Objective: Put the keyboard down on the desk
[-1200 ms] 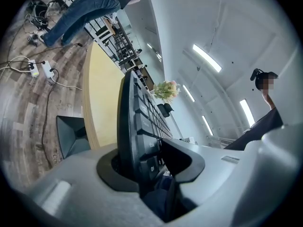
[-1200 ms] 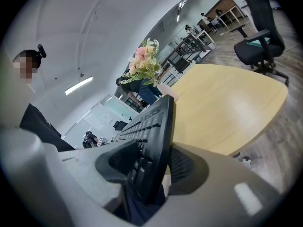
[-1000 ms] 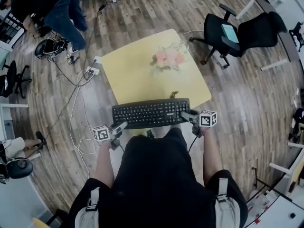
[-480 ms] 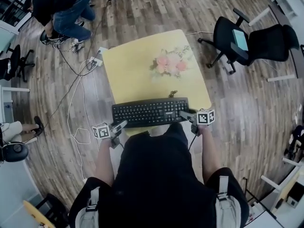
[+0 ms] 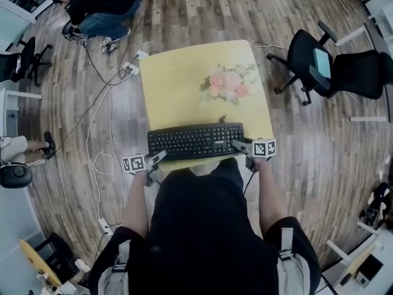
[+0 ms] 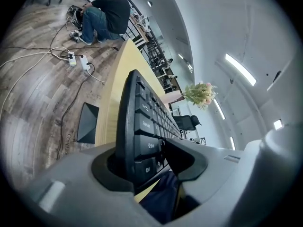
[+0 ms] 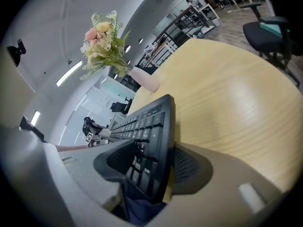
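Observation:
The black keyboard (image 5: 195,141) lies flat along the near edge of the yellow desk (image 5: 184,85). My left gripper (image 5: 161,157) sits at its left end and my right gripper (image 5: 236,144) at its right end. In the left gripper view the keyboard's end (image 6: 142,126) stands between the jaws, which are opening, and a slim gap shows on the key side. The right gripper view shows the other end (image 7: 149,141) between jaws that are also opening, with the key-side jaw clear of the keys.
A vase of pink flowers (image 5: 226,85) stands on the desk beyond the keyboard. A black office chair (image 5: 325,63) is at the right. A person (image 5: 101,5) crouches at the far left near a power strip (image 5: 132,68) and cables on the wooden floor.
The keyboard has come down and a little forward onto the desk's near edge. Both grippers stayed at its ends. The head view has shifted, and the crouching person now appears further up.

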`<state>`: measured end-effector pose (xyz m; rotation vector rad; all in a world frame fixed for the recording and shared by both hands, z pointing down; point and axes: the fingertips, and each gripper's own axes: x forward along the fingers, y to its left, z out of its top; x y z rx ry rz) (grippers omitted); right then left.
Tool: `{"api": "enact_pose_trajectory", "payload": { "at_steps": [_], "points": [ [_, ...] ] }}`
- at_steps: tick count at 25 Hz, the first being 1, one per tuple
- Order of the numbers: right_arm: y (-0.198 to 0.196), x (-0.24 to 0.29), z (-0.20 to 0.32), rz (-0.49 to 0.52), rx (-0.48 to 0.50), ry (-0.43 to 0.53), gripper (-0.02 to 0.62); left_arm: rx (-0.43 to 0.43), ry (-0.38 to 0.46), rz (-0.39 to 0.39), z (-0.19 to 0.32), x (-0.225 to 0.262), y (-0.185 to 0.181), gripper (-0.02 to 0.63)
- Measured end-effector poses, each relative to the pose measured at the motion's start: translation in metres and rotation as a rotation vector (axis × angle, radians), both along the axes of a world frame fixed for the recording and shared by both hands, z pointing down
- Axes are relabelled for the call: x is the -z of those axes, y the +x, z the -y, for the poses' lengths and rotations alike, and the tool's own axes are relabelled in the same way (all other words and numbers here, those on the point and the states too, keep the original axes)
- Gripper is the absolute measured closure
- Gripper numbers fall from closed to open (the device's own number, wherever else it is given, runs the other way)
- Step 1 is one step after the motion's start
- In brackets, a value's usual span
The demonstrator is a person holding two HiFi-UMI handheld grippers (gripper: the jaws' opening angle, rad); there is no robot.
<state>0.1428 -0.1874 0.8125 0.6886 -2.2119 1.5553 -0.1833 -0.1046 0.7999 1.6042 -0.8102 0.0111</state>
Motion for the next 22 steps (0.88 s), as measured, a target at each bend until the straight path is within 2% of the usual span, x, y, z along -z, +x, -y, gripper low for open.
{"api": "enact_pose_trajectory", "payload": {
  "at_steps": [3, 13, 22],
  "points": [
    [-0.001, -0.002, 0.003, -0.014, -0.009, -0.001, 0.367, 0.014, -0.018, 0.03, 0.0, -0.004, -0.003, 0.398],
    [0.006, -0.01, 0.003, -0.097, -0.109, 0.019, 0.347, 0.015, 0.015, 0.182, 0.011, -0.006, -0.008, 0.356],
    [0.01, -0.012, 0.002, -0.205, -0.203, 0.093, 0.339, 0.059, 0.058, 0.407, 0.013, -0.01, -0.021, 0.295]
  ]
}}
